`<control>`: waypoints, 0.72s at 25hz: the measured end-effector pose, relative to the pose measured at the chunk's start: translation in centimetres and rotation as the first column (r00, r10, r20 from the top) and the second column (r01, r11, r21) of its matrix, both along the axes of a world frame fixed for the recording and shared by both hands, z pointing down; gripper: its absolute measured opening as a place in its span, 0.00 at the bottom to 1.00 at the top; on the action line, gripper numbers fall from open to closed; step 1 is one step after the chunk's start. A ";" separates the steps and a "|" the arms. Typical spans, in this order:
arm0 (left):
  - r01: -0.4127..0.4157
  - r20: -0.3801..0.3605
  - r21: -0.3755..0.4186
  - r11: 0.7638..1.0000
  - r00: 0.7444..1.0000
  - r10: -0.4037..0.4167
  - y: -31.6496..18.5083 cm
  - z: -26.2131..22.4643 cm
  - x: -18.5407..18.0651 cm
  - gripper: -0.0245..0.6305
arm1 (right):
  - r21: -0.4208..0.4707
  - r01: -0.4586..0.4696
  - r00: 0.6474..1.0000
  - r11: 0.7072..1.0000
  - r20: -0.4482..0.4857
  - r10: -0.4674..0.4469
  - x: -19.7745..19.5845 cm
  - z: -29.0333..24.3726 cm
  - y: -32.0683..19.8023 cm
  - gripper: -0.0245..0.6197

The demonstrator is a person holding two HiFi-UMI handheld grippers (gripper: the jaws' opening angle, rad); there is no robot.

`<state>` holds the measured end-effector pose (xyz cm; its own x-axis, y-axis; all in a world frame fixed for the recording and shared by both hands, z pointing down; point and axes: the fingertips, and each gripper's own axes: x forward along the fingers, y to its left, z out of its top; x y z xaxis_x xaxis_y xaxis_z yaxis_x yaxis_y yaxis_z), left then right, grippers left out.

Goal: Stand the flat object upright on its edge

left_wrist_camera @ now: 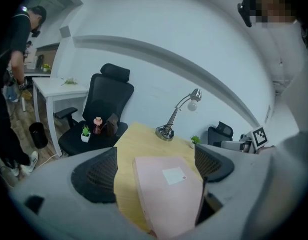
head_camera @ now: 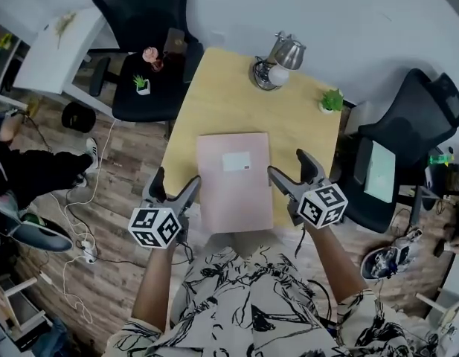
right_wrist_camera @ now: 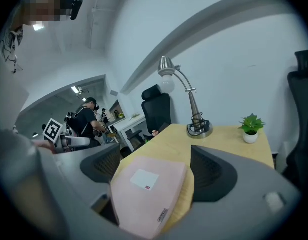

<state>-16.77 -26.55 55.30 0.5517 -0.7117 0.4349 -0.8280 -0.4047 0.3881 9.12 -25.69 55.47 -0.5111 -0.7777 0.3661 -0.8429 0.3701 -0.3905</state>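
A flat pink book (head_camera: 233, 181) with a small white label lies flat on the light wooden table (head_camera: 222, 99), its near end reaching the table's front edge. My left gripper (head_camera: 177, 180) stands open at the book's near left edge, with its inner finger (head_camera: 192, 187) close beside that edge. My right gripper (head_camera: 289, 165) stands open at the book's near right edge. In the left gripper view the book (left_wrist_camera: 168, 196) lies low between the open fingers (left_wrist_camera: 96, 174). In the right gripper view the book (right_wrist_camera: 144, 194) sits between the dark pads (right_wrist_camera: 211, 174) in the same way.
A silver desk lamp (head_camera: 277, 64) and a small potted plant (head_camera: 332, 100) stand at the table's far edge. Black office chairs (head_camera: 151, 43) (head_camera: 404, 143) flank the table; the left one carries small items. A white desk (head_camera: 62, 47), a person (head_camera: 32, 173) and floor cables (head_camera: 84, 236) lie to the left.
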 end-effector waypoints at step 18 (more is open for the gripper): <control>-0.059 -0.064 -0.306 0.950 0.997 0.041 -4.4 14.7 4.8 0.76 | -0.300 0.060 0.990 0.952 0.137 -0.019 -1.7 13.9 -4.0 0.73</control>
